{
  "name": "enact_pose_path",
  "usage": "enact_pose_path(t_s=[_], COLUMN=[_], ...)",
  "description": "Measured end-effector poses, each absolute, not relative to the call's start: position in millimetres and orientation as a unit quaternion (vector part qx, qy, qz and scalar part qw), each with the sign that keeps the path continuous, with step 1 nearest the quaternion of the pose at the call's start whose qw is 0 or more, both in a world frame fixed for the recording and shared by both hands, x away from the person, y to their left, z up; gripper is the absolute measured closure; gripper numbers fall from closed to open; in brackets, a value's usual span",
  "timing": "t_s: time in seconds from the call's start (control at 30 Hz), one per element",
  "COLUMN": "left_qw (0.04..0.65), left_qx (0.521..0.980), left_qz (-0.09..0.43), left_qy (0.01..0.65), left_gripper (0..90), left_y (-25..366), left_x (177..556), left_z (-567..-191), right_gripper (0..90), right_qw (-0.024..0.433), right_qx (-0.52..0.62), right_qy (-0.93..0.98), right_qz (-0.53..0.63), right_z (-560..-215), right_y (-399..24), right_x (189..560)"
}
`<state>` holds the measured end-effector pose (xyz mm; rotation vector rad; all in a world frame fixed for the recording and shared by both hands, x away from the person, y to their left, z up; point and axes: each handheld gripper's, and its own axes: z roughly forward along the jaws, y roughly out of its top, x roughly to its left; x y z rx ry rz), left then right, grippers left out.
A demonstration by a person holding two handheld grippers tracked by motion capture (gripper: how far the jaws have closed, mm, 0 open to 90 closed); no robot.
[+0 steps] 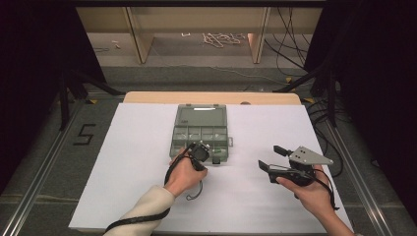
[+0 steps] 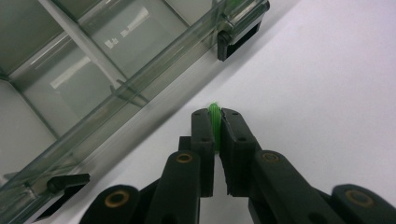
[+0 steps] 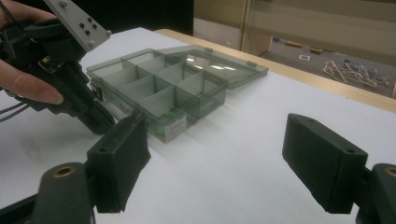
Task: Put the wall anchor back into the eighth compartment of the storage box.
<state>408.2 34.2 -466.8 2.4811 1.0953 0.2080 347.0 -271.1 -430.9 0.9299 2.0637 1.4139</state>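
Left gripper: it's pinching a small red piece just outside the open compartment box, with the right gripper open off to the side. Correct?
Not quite: the small piece between the left gripper jaws is green, not red, as the left gripper view shows. The rest holds: the compartment box lies open and the right gripper is open.

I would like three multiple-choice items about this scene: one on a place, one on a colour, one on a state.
1. Where does the left tool work?
A. just outside the compartment box's near wall
B. on the box's lid
C. at the table's far edge

2. What colour is the small piece between its jaws?
A. red
B. green
C. blue

3. How is the right tool?
A. shut on the lid
B. shut on nothing
C. open, nothing between its jaws

Key: 1 A, the left gripper view shows white paper under the jaws, with the box wall beside them; 2 B, a green strip shows between the pads; 3 C, the right gripper view shows its jaws wide apart.
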Motion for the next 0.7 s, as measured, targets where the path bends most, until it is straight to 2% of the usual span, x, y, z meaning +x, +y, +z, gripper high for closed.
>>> enact_pose_path(t_s=[0.7], left_qw=[0.236], left_qx=[0.884], left_qz=[0.091], left_qy=[0.394], left_gripper=[85.2], left_y=[33.3], left_x=[402.7], left_z=[-458.9], right_gripper=[23.0], right_qw=[0.229], right_qx=[0.338], right_qy=[0.75], right_qz=[0.52], right_z=[-431.5], right_y=[-270.4], right_x=[348.2])
